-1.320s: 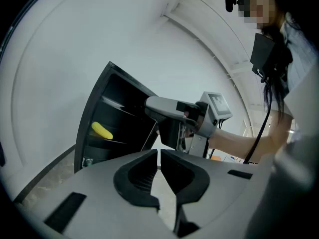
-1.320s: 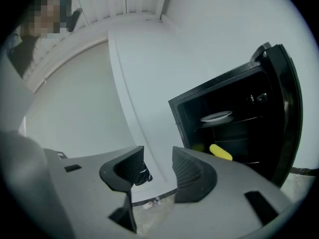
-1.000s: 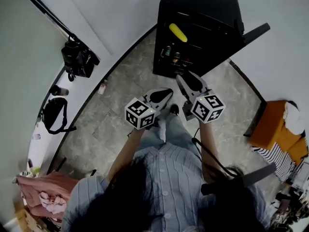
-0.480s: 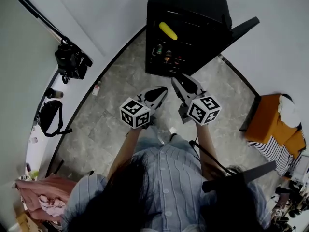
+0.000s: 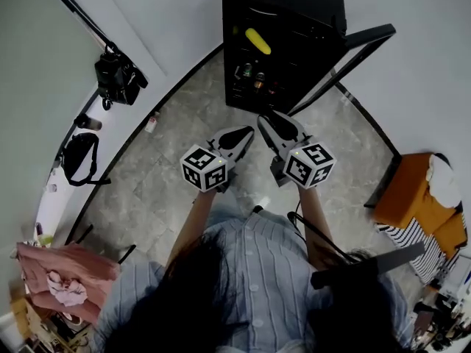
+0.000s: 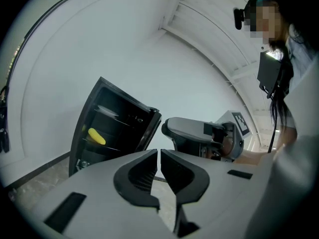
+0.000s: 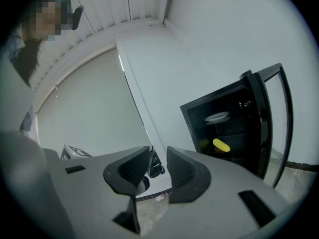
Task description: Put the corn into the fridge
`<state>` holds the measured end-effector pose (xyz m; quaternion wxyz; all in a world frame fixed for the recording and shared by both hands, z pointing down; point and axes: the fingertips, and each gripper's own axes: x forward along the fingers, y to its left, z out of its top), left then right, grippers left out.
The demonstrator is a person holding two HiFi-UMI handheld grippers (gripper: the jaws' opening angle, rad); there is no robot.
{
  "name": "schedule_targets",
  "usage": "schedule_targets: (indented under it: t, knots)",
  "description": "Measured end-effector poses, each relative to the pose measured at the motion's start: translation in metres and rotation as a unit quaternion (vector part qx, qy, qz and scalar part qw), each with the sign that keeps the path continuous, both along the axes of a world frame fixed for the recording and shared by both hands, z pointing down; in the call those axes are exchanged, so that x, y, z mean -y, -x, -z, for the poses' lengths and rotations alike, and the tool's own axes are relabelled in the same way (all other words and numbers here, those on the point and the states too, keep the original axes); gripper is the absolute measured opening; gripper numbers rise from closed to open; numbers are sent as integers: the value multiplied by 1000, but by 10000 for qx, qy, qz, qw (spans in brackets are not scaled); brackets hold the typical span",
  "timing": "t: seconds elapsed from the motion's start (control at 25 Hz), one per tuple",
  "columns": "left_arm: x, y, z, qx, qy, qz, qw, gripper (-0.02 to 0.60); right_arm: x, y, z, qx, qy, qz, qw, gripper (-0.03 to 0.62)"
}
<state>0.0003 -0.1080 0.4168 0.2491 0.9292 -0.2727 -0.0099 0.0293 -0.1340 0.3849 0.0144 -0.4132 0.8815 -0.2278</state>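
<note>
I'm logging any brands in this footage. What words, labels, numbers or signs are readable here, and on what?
No text can be read in any view.
Bottles in the fridge: labels too small to read.
Marker cubes: black-and-white square patterns only, no letters or digits.
Small item on the floor: too small to read.

Black fridge against the white wall, door swung open at its right. Inside, yellow corn on an upper shelf, bottles lower down. In front of the fridge, over grey floor tiles, left gripper and right gripper side by side, pointing toward it. Right jaws just now closing, nothing between them. Black bag well left of the fridge.
</note>
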Motion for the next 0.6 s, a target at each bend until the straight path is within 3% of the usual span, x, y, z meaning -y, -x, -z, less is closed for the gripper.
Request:
schedule_targets:
  t: [0.6]
  knots:
    - [-95,-29,14,92,-195,629,9978,9,-102,-37,7,244,-128,542,9982,110]
